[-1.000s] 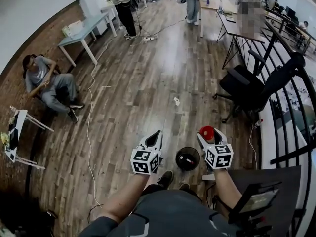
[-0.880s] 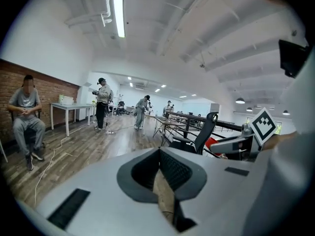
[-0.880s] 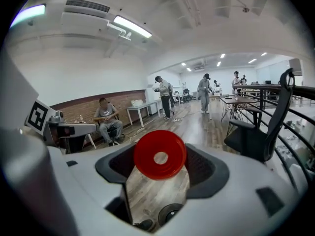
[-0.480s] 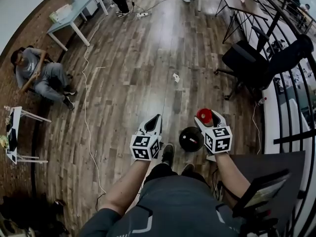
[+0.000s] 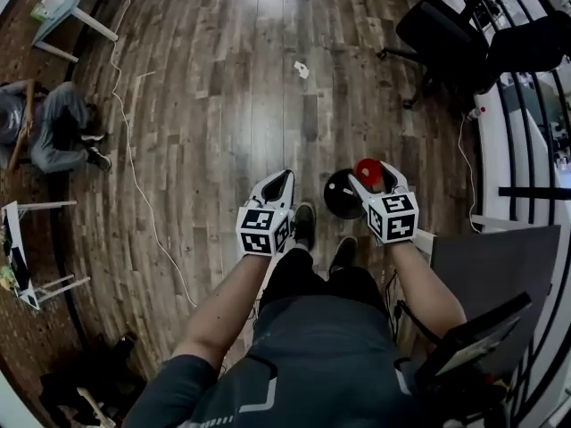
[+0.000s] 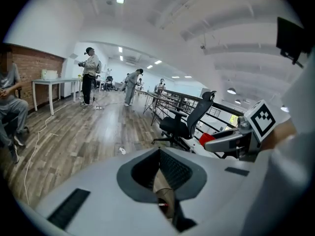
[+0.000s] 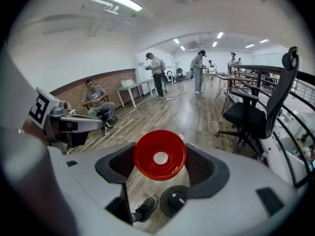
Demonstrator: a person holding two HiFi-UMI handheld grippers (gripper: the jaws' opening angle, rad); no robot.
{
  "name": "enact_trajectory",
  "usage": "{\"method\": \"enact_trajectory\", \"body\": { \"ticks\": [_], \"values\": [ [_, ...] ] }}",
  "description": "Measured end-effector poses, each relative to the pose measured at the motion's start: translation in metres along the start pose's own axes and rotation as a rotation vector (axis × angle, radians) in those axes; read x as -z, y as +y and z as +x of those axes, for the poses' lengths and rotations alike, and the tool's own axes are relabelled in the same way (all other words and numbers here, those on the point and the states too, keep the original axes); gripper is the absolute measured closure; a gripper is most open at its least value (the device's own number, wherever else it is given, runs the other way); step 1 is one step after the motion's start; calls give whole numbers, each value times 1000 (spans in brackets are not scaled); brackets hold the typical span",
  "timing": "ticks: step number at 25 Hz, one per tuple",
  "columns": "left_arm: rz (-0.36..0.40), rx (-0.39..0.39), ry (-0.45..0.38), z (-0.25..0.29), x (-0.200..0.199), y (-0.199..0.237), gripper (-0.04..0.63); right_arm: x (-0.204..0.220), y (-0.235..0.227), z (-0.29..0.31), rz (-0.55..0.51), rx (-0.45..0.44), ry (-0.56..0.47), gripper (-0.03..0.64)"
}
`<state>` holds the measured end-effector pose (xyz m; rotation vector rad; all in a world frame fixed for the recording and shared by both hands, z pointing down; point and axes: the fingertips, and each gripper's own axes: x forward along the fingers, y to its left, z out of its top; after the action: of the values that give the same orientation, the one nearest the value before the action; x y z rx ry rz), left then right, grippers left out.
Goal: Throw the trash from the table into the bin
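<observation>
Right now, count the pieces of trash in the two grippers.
1. A red disc with a hole in its middle is clamped in the right gripper, close to the black bin on the floor. The left gripper is shut and empty. Nothing seems hidden.

Brown wood-plank floor [image 5: 223, 105]: smooth, satin sheen. Red round plastic disc [image 7: 160, 155]: smooth, glossy. Black round bin [image 7: 165, 208], at the disc's 6 o'clock: dull matt finish, apparently plastic.
</observation>
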<state>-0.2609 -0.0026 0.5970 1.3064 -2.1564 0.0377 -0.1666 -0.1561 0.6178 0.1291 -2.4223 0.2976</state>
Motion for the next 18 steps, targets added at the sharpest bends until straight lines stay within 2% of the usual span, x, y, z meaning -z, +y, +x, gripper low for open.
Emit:
{"method": "enact_trajectory", "body": {
  "ticks": [6, 13, 18],
  "values": [
    [29, 40, 107, 46, 51, 15, 584, 58, -26, 43, 63, 42, 78, 304],
    [11, 72, 214, 108, 127, 23, 584, 145, -57, 88, 129, 67, 178, 304],
    [-1, 66, 299, 148, 192, 33, 584, 210, -70, 128, 131, 53, 247, 305]
  ]
}}
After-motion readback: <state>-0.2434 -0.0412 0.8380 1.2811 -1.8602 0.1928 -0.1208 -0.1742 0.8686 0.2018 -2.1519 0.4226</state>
